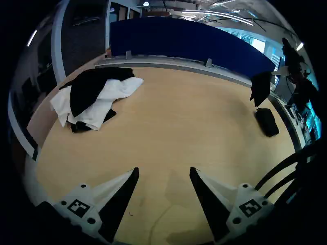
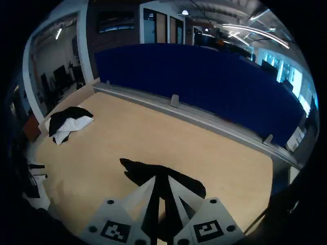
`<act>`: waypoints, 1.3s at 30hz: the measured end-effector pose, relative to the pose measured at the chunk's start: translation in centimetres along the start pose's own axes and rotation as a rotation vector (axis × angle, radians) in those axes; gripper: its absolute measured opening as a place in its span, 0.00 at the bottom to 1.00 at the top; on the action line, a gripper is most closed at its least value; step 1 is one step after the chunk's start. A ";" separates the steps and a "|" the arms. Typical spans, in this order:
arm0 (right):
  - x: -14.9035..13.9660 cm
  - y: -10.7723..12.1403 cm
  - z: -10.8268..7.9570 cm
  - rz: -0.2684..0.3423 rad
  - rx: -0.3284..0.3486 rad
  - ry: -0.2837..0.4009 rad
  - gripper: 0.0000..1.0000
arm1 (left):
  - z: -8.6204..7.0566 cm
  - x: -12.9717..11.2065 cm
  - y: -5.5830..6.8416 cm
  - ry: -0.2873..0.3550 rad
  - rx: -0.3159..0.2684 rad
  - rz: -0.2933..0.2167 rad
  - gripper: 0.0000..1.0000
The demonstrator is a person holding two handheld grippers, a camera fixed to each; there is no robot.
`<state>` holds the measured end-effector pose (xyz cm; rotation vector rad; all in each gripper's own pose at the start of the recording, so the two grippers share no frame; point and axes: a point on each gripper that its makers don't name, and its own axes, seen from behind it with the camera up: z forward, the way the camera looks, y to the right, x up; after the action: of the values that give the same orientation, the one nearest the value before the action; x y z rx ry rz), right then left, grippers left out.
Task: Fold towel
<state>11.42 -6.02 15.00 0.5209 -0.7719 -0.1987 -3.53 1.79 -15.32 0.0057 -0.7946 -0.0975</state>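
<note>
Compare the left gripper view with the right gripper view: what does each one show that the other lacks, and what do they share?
Left gripper view: the left gripper open above the bare wooden table, a folded black item lying on the table at far right, and a chair back at the lower right. Right gripper view: the right gripper shut on a black towel that lies on the table. Shared: the pile of black and white cloths, the table and the blue divider behind it.

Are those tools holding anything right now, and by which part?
The right tool pinches a black towel near its nearer edge; the left tool holds nothing.
</note>
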 end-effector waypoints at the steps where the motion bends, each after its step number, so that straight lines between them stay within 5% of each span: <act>1: 0.0 0.5 0.0 0.001 -0.003 -0.002 0.06 | 0.0 0.0 0.0 0.000 0.001 0.000 0.92; 12: 0.1 5.6 0.4 0.034 -0.032 0.001 0.06 | -0.2 0.0 0.5 -0.008 0.015 0.005 0.92; 23: -1.8 6.7 0.6 0.044 -0.026 -0.023 0.07 | 0.1 0.0 1.6 -0.013 0.009 0.014 0.92; 33: -8.8 5.9 -2.3 0.045 -0.022 -0.099 0.06 | 0.0 0.3 2.3 -0.014 0.002 0.023 0.92; 39: -14.1 6.3 -4.2 0.104 -0.049 -0.139 0.06 | 0.1 0.2 2.9 -0.020 -0.009 0.040 0.92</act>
<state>4.37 5.98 7.10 0.4229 -0.9246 -0.1582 -3.17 4.66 -14.96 -0.0201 -0.8138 -0.0636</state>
